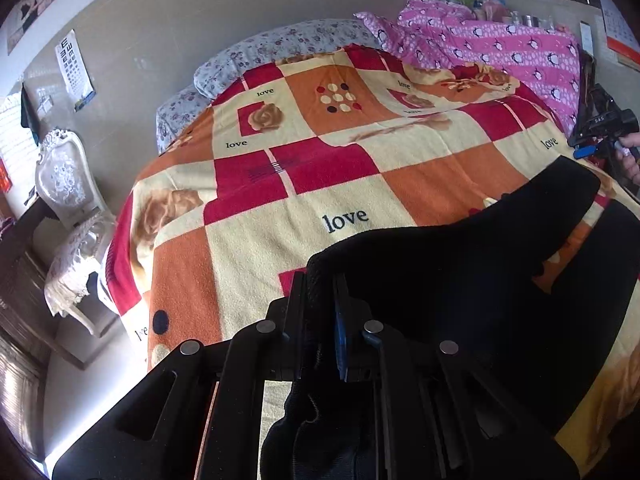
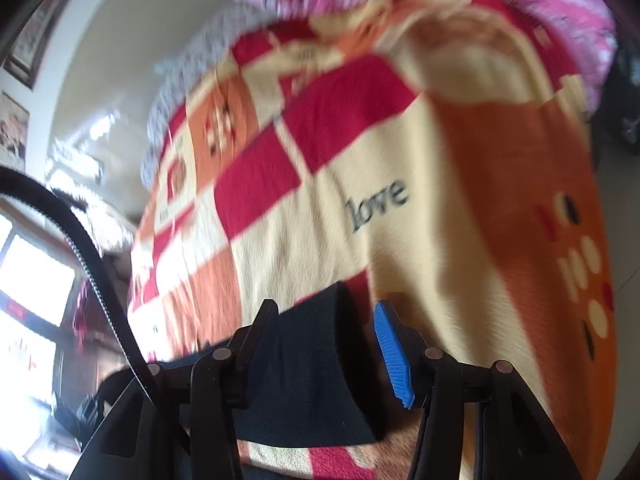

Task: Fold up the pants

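The black pants (image 1: 460, 280) lie on the patchwork blanket (image 1: 280, 208) of the bed, at the near right in the left wrist view. My left gripper (image 1: 320, 300) is shut on a bunched edge of the pants and holds it off the blanket. In the right wrist view a strip of the pants (image 2: 312, 360) lies between the fingers of my right gripper (image 2: 326, 320), which stands open around it; the blue pad (image 2: 392, 356) is clear of the cloth. The right gripper also shows at the right edge of the left wrist view (image 1: 600, 136). The right wrist view is blurred.
A pink penguin-print quilt (image 1: 500, 48) is heaped at the bed's far right, with a floral pillow (image 1: 280, 52) at the head. A white chair (image 1: 68, 200) stands left of the bed. A black cable (image 2: 80, 256) crosses the left of the right wrist view.
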The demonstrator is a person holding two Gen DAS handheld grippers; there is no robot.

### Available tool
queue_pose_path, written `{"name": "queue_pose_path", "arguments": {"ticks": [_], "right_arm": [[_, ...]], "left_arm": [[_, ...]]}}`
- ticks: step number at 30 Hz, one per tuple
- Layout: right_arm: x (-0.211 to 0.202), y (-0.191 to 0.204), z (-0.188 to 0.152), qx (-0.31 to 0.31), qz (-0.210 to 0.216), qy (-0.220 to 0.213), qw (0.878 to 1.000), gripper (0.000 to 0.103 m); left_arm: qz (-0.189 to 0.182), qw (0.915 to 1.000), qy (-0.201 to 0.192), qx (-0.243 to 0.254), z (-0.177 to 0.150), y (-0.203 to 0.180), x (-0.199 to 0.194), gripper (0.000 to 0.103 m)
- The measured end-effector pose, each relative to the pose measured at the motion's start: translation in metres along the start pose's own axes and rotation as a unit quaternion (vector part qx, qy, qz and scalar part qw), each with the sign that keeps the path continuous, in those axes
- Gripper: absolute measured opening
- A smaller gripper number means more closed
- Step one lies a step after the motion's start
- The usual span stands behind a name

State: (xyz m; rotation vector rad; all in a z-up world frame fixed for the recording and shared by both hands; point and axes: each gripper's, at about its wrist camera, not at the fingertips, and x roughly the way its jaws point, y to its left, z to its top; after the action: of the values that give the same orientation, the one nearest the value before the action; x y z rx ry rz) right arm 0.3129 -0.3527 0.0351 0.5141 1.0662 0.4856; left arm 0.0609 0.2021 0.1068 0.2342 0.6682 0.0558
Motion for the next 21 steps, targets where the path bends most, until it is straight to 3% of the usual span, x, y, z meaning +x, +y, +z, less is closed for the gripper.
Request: {"name": "queue_pose_path", "arguments": {"ticks": [4, 6, 10, 13, 17, 21], "right_arm": [[0.023, 0.010, 0.021, -0.020, -0.016, 0.025, 0.999, 0.046], [0.030, 0.013, 0.026, -0.040, -0.045, 0.035, 0.998, 0.042], [0.047, 0.013, 0.026, -0.056, -0.062, 0.080, 0.993, 0.028], [0.050, 0.014, 0.024, -0.072, -0.050, 0.080, 0.993, 0.023], [0.053, 0.014, 0.018, -0.087, -0.056, 0.080, 0.991, 0.005], [0.038, 0.022, 0.016, -0.122, -0.054, 0.051, 0.990, 0.002]], "left_arm": [[0.006, 0.9998, 0.002, -0.016, 0.001, -0.001, 0.001, 0.011], [0.002, 0.9998, 0.005, -0.019, 0.001, -0.002, 0.003, 0.011], [0.009, 0.9995, 0.012, -0.026, -0.002, -0.001, 0.009, 0.011], [0.009, 0.9991, 0.015, -0.038, -0.002, 0.002, 0.011, 0.011], [0.012, 0.9987, 0.015, -0.047, -0.003, 0.004, 0.010, 0.011], [0.016, 0.9980, 0.017, -0.059, -0.005, 0.009, 0.003, 0.010]]}}
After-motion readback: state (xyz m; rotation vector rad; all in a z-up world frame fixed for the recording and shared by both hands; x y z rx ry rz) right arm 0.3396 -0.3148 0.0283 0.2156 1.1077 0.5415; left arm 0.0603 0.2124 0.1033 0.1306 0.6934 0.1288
